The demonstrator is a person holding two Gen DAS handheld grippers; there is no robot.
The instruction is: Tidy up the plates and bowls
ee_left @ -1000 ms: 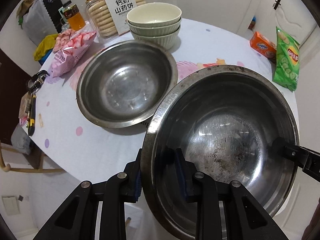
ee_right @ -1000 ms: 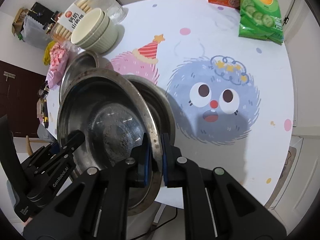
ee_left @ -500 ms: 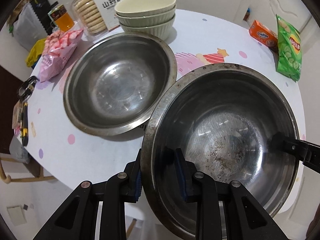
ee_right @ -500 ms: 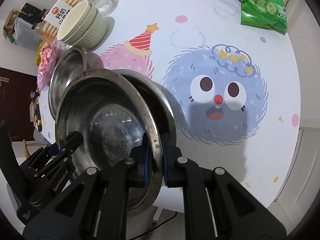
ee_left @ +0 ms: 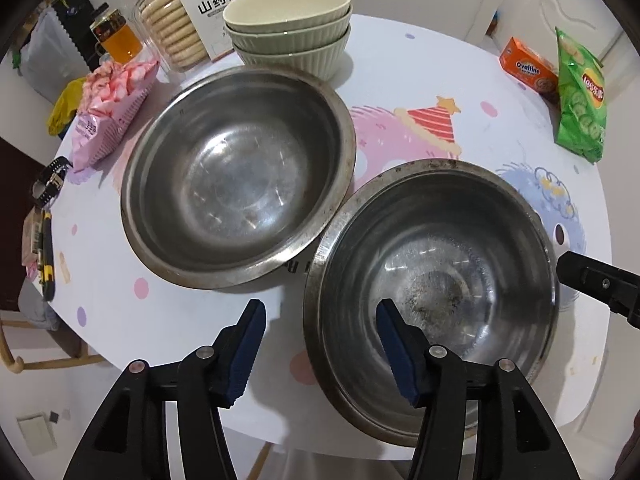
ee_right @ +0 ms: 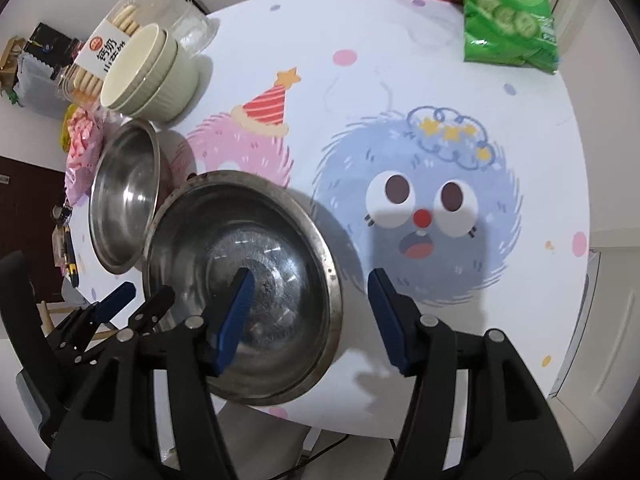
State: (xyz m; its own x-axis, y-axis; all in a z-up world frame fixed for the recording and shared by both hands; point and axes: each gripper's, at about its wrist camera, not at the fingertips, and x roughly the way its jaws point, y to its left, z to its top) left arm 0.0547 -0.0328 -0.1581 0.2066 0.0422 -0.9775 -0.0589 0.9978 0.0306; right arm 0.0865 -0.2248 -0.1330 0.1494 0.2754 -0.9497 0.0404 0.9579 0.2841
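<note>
Left wrist view, L to R: a pink snack bag sits at upper left on the round table, w/ an amber-liquid jar and a clear tub of round biscuits behind it at top. Top centre: a stack of three pale green ribbed bowls. Just below it, centre-left, a steel bowl rests upright on the table. The left gripper is at bottom centre, jaws opening, pads apart; its left pad is over bare tablecloth and its right pad is inside the scorched steel bowl, so that bowl's near rim runs between them, pinched by neither. This bowl fills lower right; its far-left rim looks to overlap the cleaner bowl's edge, contact unclear. Upper right: an orange Ovaltine box, then a green Lay's chip bag. One finger of the other gripper pokes in at the right edge.

Right wrist view: same bowls at left. The right gripper at bottom centre, jaws opening; left pad inside the scorched bowl, right pad outside it over the blue fuzzy cartoon print. Rim between pads, no grip.
</note>
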